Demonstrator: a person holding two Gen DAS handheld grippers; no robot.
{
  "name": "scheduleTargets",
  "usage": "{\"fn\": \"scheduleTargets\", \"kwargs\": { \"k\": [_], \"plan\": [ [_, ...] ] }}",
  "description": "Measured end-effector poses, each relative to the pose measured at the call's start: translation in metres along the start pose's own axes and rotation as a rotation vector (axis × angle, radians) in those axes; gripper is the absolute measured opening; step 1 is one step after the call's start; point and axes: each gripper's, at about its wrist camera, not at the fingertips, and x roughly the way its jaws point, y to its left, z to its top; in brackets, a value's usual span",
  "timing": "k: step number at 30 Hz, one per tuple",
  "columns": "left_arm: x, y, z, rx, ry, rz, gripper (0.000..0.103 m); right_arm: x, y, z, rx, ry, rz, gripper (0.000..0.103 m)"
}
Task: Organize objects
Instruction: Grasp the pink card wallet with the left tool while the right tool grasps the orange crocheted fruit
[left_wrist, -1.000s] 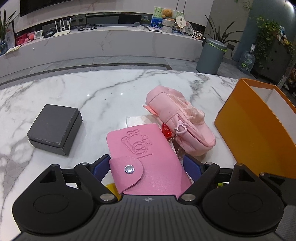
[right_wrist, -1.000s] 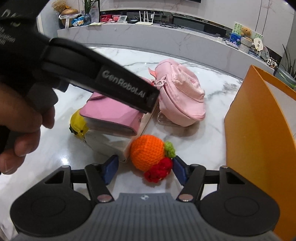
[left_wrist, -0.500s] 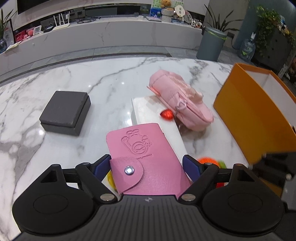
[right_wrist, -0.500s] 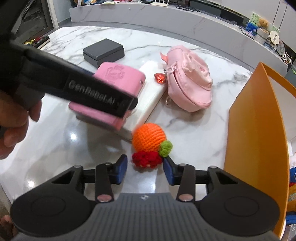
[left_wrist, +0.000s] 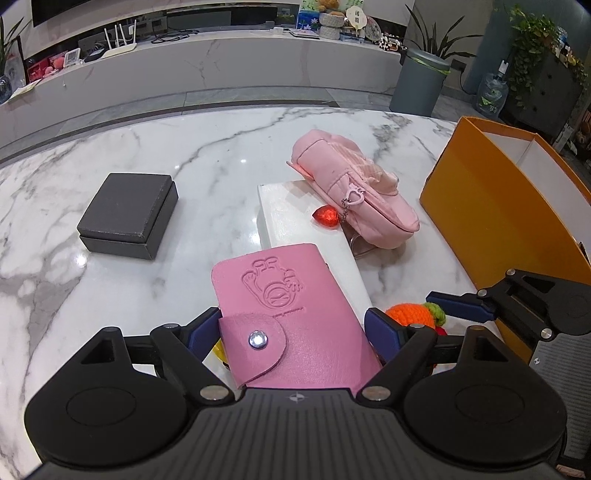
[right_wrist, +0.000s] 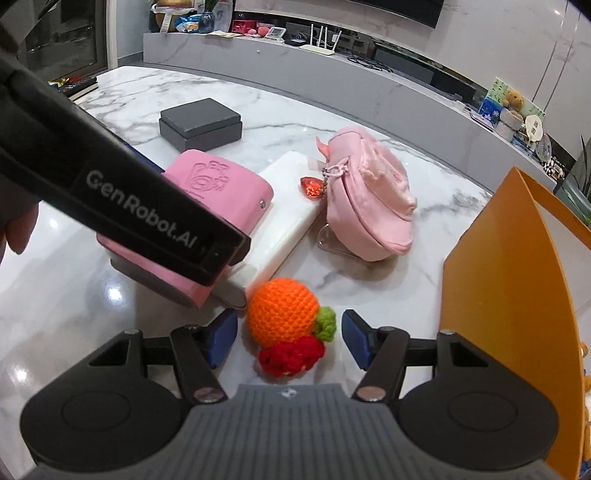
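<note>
My left gripper (left_wrist: 293, 325) is shut on a pink snap wallet (left_wrist: 280, 295) and holds it just over the near end of a flat white box (left_wrist: 295, 214). From the right wrist the wallet (right_wrist: 218, 177) shows behind the left gripper's black finger (right_wrist: 147, 206). A crocheted orange with a green leaf and red berry (right_wrist: 282, 314) lies on the marble between the pads of my right gripper (right_wrist: 288, 339). Its jaws are opening and there is a gap on both sides. A pink zip pouch (left_wrist: 351, 184) with a red heart charm (left_wrist: 325, 216) rests on the box's far end.
A tall orange box (left_wrist: 498, 206) with a white inside stands open at the right, close to the right gripper. A black lidded box (left_wrist: 129, 214) sits on the marble table (left_wrist: 184, 155) at the left. Something yellow (left_wrist: 219, 350) peeks out under the wallet.
The wallet has come up off the white box in my left gripper, baring more of the box. The right jaws narrowed around the crocheted orange, then widened again.
</note>
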Motion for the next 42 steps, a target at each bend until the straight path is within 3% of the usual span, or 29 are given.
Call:
{"fn": "scheduleTargets", "kwargs": {
  "k": [5,29,42],
  "plan": [
    [-0.001,-0.001,0.0,0.009,-0.004,-0.001,0.097,0.002,0.0,0.001,0.005,0.006,0.01,0.051],
    [-0.035,-0.01,-0.01,-0.035,-0.034,-0.013,0.095,-0.033,-0.014,0.018,0.099,-0.018,0.064,0.049],
    [-0.075,-0.015,-0.003,-0.053,-0.089,0.015,0.095,-0.067,-0.02,0.029,0.103,-0.088,0.086,0.049]
  ]
}}
